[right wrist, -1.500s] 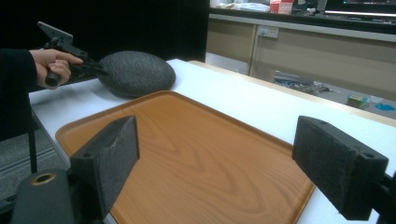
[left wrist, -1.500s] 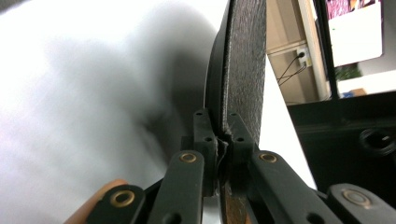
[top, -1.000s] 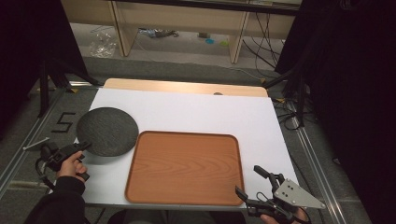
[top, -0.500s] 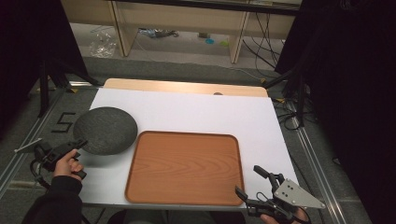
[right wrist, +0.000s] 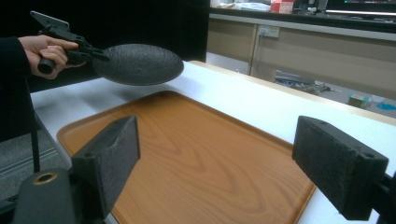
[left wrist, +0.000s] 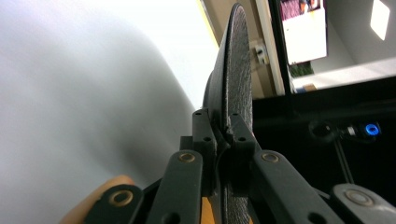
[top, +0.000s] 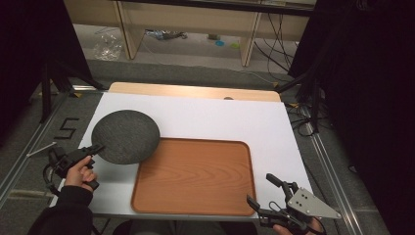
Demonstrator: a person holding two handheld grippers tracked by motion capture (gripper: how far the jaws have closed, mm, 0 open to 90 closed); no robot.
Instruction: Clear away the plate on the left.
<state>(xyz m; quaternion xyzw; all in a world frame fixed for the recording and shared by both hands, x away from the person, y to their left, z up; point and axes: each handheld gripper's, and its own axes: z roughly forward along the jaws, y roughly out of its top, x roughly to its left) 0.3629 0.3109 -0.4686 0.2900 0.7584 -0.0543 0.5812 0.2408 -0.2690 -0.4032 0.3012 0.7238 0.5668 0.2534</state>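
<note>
High view shows the dark grey plate (top: 126,136) lifted off the counter (top: 205,117), its right edge hanging over the upper left corner of the wooden tray (top: 195,176). The left tool (top: 95,149) is clenched on the plate's near left rim, held by the person's left hand (top: 78,171) at the counter's left edge. In the left gripper view the plate (left wrist: 233,70) stands edge-on between the two black jaws, which press on either side of its rim. From the right gripper view the plate (right wrist: 137,63) hangs clear above the white surface, roughly level, with the tray (right wrist: 196,154) just below and beside it, and the left tool (right wrist: 95,53) grips it from the far side.

The tray lies flat on the white counter, near its front edge. The right tool (top: 269,193) sits off the tray's near right corner, released, with its jaws spread wide apart and nothing between them; in its own view its pads (right wrist: 109,156) frame the tray's surface.
</note>
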